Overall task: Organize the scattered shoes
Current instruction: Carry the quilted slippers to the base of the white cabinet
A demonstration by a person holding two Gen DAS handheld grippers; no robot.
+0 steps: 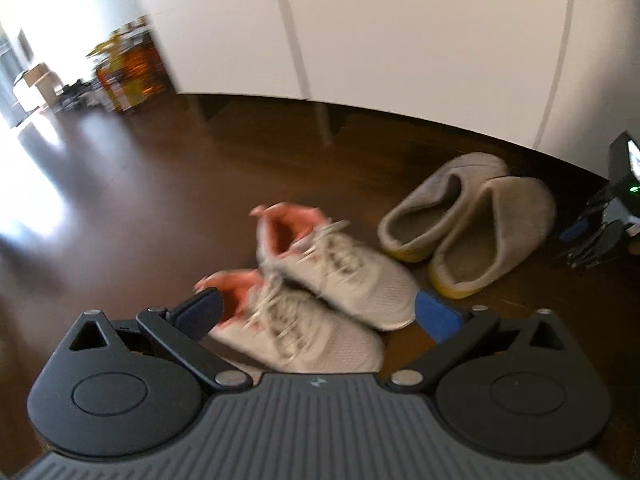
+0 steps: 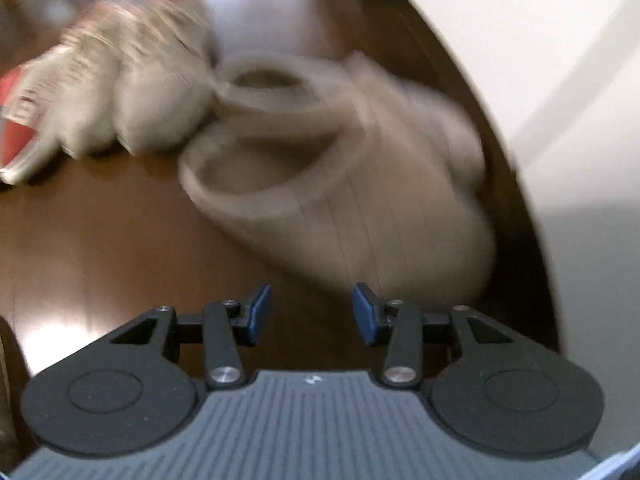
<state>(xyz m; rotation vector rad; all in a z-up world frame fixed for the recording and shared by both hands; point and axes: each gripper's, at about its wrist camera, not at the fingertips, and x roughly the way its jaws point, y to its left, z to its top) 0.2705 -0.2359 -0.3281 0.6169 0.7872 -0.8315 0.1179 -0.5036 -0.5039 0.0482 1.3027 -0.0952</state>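
Two white sneakers with coral lining lie side by side on the dark wood floor, the near sneaker (image 1: 312, 340) just ahead of the far sneaker (image 1: 344, 276). My left gripper (image 1: 318, 314) hangs over them, open wide, and its pads touch neither shoe. Right of them a pair of grey slippers (image 1: 468, 220) with yellow soles stands together. In the right wrist view the slippers (image 2: 344, 200) are blurred, just ahead of my right gripper (image 2: 312, 314), which is open with nothing between its fingers. The sneakers (image 2: 132, 92) show at the upper left. The right gripper's body (image 1: 618, 208) shows at the right edge.
A white cabinet (image 1: 360, 32) on thin legs runs along the back, close behind the slippers; its white front (image 2: 540, 60) fills the right side of the right wrist view. Boxes and orange items (image 1: 128, 68) stand far left. Bare floor (image 1: 120, 184) with glare lies to the left.
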